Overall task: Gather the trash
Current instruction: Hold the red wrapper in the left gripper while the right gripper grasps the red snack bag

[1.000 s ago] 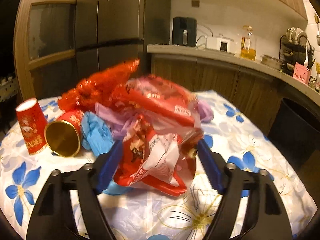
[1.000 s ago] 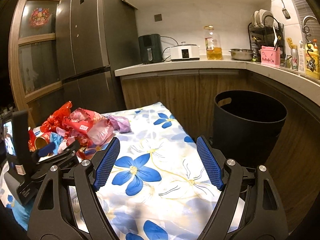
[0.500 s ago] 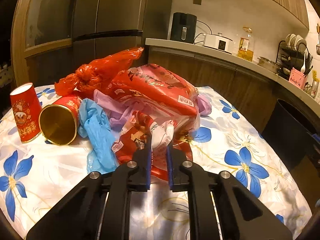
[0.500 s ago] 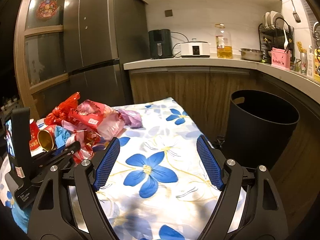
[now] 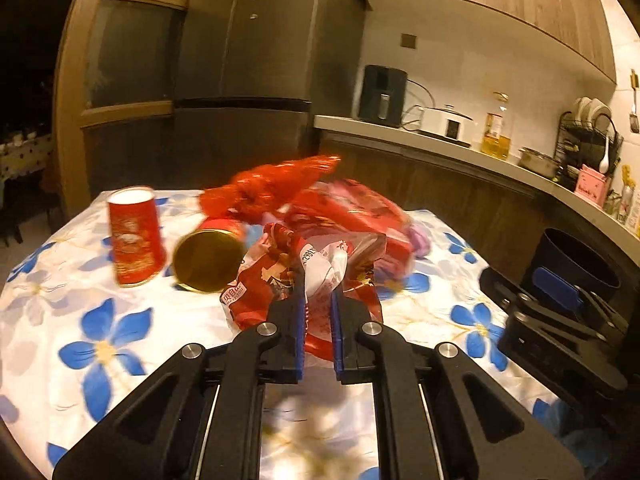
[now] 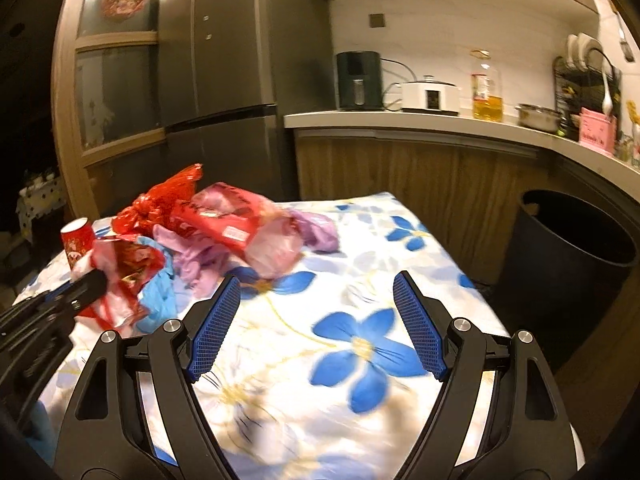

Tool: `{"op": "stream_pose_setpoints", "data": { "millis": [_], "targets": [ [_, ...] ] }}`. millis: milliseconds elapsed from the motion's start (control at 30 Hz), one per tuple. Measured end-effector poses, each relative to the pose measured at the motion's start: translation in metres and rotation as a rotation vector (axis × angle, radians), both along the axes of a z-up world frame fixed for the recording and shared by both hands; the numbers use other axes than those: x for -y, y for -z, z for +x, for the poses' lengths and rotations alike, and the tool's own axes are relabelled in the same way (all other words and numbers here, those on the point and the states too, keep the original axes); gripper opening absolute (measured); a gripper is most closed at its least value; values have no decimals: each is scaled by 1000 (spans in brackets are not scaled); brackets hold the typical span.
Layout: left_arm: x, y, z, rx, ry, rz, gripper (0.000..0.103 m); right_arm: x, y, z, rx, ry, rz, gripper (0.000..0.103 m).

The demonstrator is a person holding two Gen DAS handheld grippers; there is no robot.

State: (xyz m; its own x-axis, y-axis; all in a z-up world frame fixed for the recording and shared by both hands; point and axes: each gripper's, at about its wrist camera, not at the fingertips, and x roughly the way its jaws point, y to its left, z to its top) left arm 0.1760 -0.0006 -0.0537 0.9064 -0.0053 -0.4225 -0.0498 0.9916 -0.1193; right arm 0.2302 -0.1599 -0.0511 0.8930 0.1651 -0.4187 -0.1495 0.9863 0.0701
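Left claw (image 5: 318, 312) is pinched nearly closed on a red and white snack wrapper (image 5: 288, 280), its jaws having just come together on the crumpled plastic. That wrapper sits at the near edge of the trash heap (image 6: 224, 224) on the flowered surface (image 6: 360, 240). Left of the wrapper lies a tipped red can (image 5: 208, 254) with its gold end showing, and further left a red paper cup (image 5: 134, 236) stands upright. Behind the wrapper are a red plastic bag (image 5: 276, 186), a pink packet and some purple plastic. Right claw (image 6: 318, 320) hangs over bare cloth to the right of the wrapper, jaws spread wide with nothing between them. Beyond the surface's right edge stands a black bin (image 6: 568, 264).
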Motion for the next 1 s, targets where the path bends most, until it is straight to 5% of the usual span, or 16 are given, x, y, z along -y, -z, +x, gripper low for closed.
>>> {"op": "stream_pose_setpoints", "data": {
  "millis": [600,1000],
  "targets": [
    [-49,-5,-9,7,-55,-56,10,-66,19,79,-55,-59,-43,57],
    [-48,-3,-10,-8,-63,-59,10,-64,24,85,-78,-85,-28,9]
  ]
}}
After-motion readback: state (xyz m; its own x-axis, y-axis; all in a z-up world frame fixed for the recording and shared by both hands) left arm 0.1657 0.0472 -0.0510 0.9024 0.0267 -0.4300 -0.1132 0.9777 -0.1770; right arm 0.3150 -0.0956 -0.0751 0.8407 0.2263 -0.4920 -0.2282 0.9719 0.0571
